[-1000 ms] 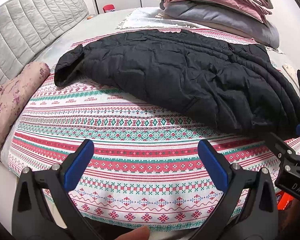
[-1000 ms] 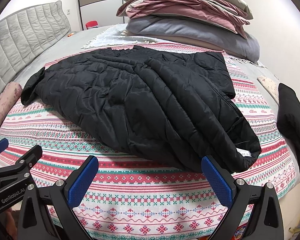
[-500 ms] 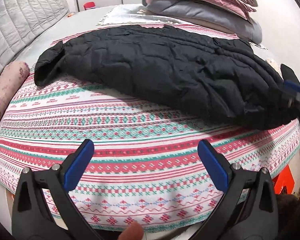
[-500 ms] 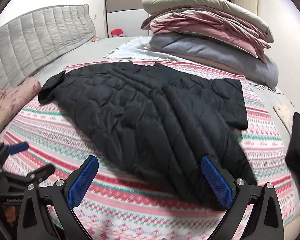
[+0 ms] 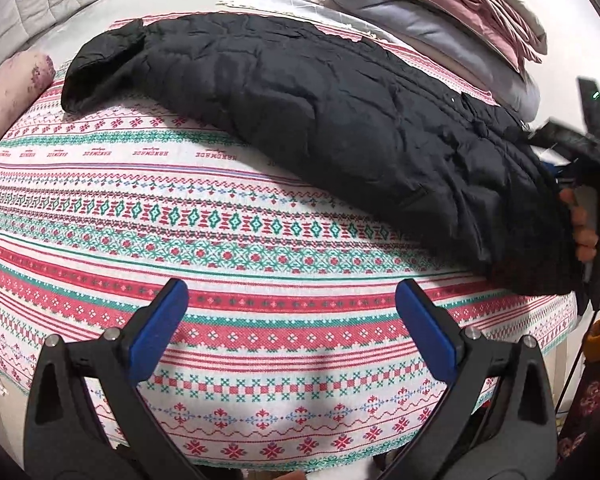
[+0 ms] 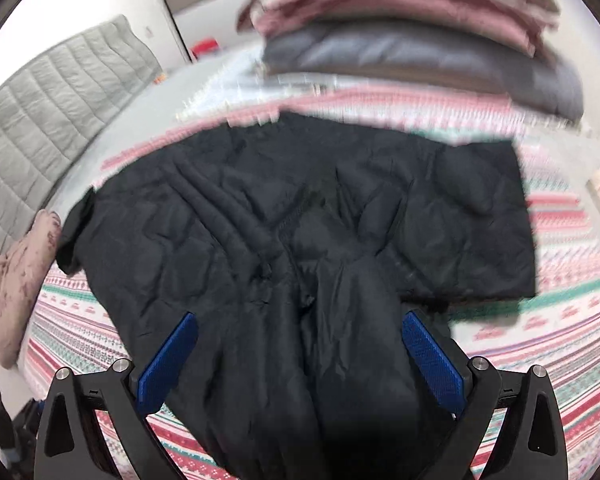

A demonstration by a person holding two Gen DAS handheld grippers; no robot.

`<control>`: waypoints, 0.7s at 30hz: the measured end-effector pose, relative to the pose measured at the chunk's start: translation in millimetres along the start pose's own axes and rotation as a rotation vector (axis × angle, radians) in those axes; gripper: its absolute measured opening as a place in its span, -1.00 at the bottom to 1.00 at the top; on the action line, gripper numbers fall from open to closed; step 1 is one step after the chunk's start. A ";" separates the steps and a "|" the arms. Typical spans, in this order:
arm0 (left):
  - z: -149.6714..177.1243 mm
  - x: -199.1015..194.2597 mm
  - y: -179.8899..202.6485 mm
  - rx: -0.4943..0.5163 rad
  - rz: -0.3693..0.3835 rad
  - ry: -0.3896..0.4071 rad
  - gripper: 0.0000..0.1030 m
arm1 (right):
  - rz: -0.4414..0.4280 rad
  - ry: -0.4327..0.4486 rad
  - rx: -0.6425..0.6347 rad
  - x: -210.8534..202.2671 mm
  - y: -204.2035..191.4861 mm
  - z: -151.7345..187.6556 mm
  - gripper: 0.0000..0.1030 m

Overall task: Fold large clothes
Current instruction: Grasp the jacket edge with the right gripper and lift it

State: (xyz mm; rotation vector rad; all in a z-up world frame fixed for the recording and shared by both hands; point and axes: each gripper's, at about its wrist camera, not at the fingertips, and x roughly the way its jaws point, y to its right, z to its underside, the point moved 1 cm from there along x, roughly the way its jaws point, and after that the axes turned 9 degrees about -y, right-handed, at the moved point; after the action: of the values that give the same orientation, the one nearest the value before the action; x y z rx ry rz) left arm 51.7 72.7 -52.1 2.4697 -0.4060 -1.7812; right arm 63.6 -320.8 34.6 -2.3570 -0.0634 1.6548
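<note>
Count: one black quilted jacket (image 5: 332,120), centre frame. One patterned blanket (image 5: 220,240) under it. One stack of folded bedding (image 5: 440,4), upper right. One pink floral bundle (image 5: 8,92), left edge. Two tools: left tool (image 5: 292,312), right tool (image 6: 300,348).

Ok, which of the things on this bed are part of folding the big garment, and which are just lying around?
Part of the job:
black quilted puffer jacket
right gripper, jaws just been closing, jacket fabric between them, not pinched
left gripper, open over bare cover

Just lying about:
striped red, green and white patterned bedcover
stack of folded pink and grey bedding
pink floral roll
</note>
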 end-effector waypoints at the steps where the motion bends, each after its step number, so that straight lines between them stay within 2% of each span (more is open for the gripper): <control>1: -0.8 -1.0 -3.0 -0.010 0.005 0.002 1.00 | -0.011 -0.024 0.011 8.8 1.8 -1.6 0.56; 2: -2.1 -3.5 -7.0 -0.019 0.008 0.007 1.00 | -0.023 -0.040 0.017 14.2 0.7 -0.6 0.06; 3: -3.9 -6.1 -9.7 -0.027 0.008 0.016 1.00 | -0.038 -0.049 0.012 18.1 -3.1 3.4 -0.35; 5: -7.4 -11.9 -16.3 -0.040 0.008 0.041 1.00 | -0.071 -0.027 -0.017 12.7 -13.0 13.4 -0.65; 6: -8.6 -14.7 -19.1 -0.045 0.006 0.053 1.00 | -0.085 -0.015 -0.038 8.0 -18.4 19.0 -0.73; 11: -8.2 -29.7 -36.0 -0.075 0.022 0.109 1.00 | -0.205 0.051 -0.180 -34.6 -55.9 55.8 -0.80; 14: -5.1 -42.6 -48.6 -0.094 0.041 0.153 1.00 | -0.326 0.053 -0.273 -53.8 -81.9 84.3 -0.81; 17: 1.7 -57.4 -56.9 -0.097 0.039 0.208 1.00 | -0.386 0.017 -0.356 -60.3 -106.0 115.7 -0.81; 21: 7.6 -68.8 -68.2 -0.093 0.032 0.243 1.00 | -0.392 -0.082 -0.439 -45.5 -129.1 156.2 -0.81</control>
State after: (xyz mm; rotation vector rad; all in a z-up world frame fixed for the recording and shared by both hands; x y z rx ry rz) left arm 36.1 156.4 -5.4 2.5562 -0.3334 -1.4289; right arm -83.0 -175.4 57.3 -2.3535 -0.9276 1.6596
